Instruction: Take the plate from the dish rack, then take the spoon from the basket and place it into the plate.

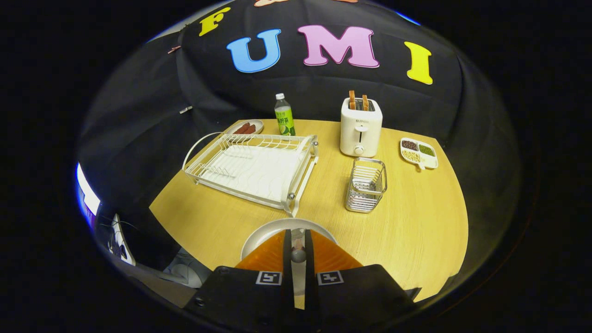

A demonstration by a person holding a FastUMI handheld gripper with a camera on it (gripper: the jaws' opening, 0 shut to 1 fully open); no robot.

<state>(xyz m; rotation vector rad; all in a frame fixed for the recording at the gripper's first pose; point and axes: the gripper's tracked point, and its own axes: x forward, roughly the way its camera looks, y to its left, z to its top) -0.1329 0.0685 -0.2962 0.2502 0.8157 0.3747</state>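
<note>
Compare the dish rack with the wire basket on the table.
The dish rack is white, wide and low; the basket is bare silvery metal, narrow and tall. The dish rack lies ahead and left of the tool, the basket ahead and right, before the toaster. Both are wire-built, both look empty, and both stand on the wooden table.

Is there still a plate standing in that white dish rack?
No, the dish rack holds no plate; a white plate lies on the table just ahead of the gripper.
</note>
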